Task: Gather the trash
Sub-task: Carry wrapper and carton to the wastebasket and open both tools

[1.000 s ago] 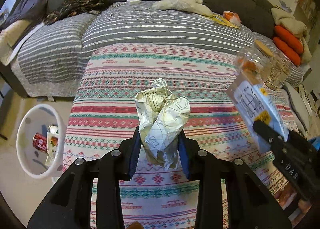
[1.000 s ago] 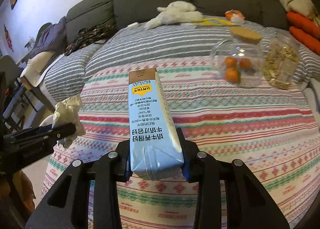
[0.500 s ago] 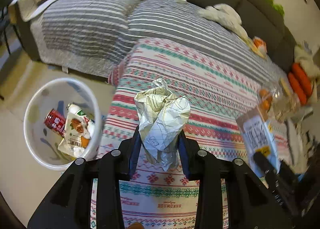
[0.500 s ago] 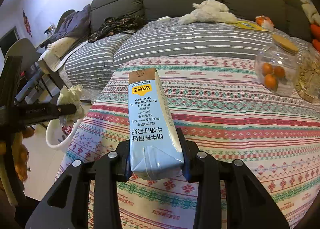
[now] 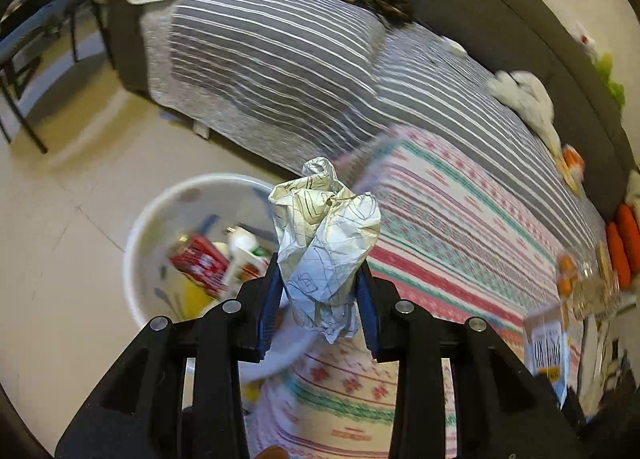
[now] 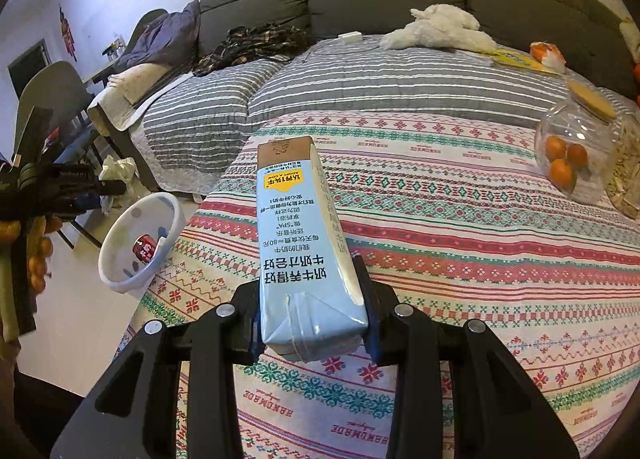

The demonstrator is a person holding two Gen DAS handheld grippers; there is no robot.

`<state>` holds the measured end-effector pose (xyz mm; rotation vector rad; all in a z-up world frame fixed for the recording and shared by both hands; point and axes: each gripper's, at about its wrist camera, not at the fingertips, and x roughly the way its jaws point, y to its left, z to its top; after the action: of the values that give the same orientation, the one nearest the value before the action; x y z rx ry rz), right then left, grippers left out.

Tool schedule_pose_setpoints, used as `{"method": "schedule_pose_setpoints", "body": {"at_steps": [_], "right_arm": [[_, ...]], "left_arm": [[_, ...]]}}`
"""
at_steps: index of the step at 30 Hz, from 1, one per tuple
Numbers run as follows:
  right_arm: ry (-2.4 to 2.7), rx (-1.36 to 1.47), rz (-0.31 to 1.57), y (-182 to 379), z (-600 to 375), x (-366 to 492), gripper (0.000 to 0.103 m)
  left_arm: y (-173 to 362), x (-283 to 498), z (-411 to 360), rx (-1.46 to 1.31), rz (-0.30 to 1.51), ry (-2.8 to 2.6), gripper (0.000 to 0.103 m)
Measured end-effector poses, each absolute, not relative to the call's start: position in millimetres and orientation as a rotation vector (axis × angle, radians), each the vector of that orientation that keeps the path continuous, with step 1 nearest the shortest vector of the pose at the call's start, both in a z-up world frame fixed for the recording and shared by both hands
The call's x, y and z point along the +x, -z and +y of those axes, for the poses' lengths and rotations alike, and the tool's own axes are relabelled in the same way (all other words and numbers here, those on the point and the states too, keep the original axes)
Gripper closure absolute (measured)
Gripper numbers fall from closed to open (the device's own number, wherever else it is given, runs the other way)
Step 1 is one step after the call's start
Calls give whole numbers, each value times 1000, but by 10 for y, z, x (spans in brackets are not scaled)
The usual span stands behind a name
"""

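Both fisheye views are evenly and fairly brightly lit with soft shadows, bend hard into dark corners, and the left one is smeared by motion blur across the bed point(image 5: 280, 59) and bin point(image 5: 160, 219), while the right one stays sharp.

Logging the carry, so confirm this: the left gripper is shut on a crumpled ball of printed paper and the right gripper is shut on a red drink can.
Not quite. In the right wrist view the right gripper is shut on a tall light-blue milk carton, not a can. The left gripper is shut on the crumpled ball of printed paper, as stated.
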<state>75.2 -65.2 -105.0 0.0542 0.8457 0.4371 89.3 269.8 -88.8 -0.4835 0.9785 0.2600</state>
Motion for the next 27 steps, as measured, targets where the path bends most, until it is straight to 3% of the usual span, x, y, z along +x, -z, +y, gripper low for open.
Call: {"method": "schedule_pose_setpoints", "body": {"at_steps": [2,3,5,14,27], "right_arm": [[-444,49,844,1050,-618,737,66],[-449,46,842,1047,-603,731,66],[-457,40,837,1038,-567,718,66],[-548,44,836,1022,-39,719,66],[-774,93,888,1187,1611,811,64]], "left_arm": [[856,874,2783,-475,966,-301,62],[830,857,2828,-468,955,-335,51],[778,820,2885,-474,930,-363,40],[584,722,2943,-470,884,-356,37],[83,429,3112,-424,662,-441,33]]}}
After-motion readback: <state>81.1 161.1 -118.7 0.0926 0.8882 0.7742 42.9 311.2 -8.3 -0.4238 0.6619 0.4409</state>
